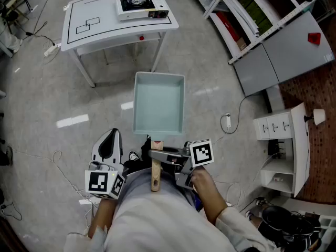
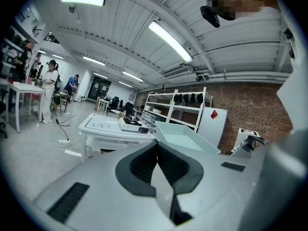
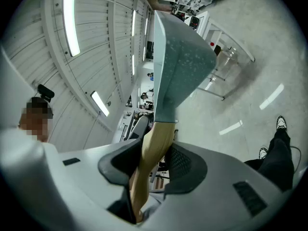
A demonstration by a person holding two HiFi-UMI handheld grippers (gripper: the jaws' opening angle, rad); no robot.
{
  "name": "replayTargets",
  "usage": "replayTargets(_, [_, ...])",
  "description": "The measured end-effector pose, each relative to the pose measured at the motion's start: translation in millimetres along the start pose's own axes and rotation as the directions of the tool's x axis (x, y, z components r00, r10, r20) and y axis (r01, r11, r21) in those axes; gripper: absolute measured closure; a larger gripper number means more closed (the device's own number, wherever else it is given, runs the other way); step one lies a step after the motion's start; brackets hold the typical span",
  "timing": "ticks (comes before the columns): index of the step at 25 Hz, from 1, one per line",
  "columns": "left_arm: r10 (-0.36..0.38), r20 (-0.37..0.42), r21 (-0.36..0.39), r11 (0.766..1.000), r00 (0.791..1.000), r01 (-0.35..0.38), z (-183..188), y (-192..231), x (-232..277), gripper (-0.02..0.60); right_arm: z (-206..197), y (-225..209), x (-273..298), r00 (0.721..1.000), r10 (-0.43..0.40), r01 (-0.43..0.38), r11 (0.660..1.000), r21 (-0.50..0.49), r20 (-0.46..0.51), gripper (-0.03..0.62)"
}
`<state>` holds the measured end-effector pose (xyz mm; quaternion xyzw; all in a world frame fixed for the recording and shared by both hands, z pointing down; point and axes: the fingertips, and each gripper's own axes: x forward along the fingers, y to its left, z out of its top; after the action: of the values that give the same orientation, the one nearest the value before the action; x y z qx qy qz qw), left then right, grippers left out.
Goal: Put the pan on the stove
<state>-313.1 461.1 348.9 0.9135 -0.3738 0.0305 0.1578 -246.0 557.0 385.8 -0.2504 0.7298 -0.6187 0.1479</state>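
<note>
In the head view a square pale-teal pan (image 1: 158,103) hangs level over the floor in front of me. Its wooden handle (image 1: 156,167) points back at my body. My right gripper (image 1: 167,157) is shut on that handle from the right. The right gripper view shows the handle (image 3: 153,150) clamped between the dark pads (image 3: 185,163), with the pan (image 3: 180,66) rising beyond. My left gripper (image 1: 111,135) hangs shut and empty, left of the handle. A portable gas stove (image 1: 139,4) sits on the white table (image 1: 84,22) far ahead. The left gripper view shows the stove (image 2: 132,125) and the pan (image 2: 185,137).
Metal shelving (image 1: 252,14) runs along the right, with a white cabinet (image 1: 283,140) below it. A power strip (image 1: 51,49) and cables lie on the floor left of the table. People (image 2: 48,88) stand far off at the left in the left gripper view.
</note>
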Motion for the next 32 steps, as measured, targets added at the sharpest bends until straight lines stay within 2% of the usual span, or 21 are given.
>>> replayTargets(7, [-0.012,-0.004,0.013,1.000,1.000,0.012,-3,-3,33,0.575,29,-17,-7,0.998,-0.062,0.062,0.998,-0.024,-0.005,0.437])
replayTargets(12, [-0.016,-0.019,0.027,1.000,1.000,0.016,4,-9,63,0.575,57,-19,-10,0.999,-0.034,0.034,0.999,-0.006,0.004,0.431])
replayTargets(17, [-0.020,-0.026,0.036,0.999,0.999,0.021,11,-17,99,0.575,88,-31,-22,0.999,-0.046,0.046,0.999,0.000,0.009,0.430])
replayTargets(24, [-0.029,-0.018,0.049,0.998,0.999,0.030,17,-30,146,0.575,134,-42,-41,0.999,-0.048,0.048,0.999,-0.024,0.002,0.428])
replayTargets(32, [-0.006,-0.008,0.062,0.998,1.000,0.006,27,-50,189,0.575,175,-51,-67,0.998,-0.045,0.043,0.998,-0.055,-0.034,0.425])
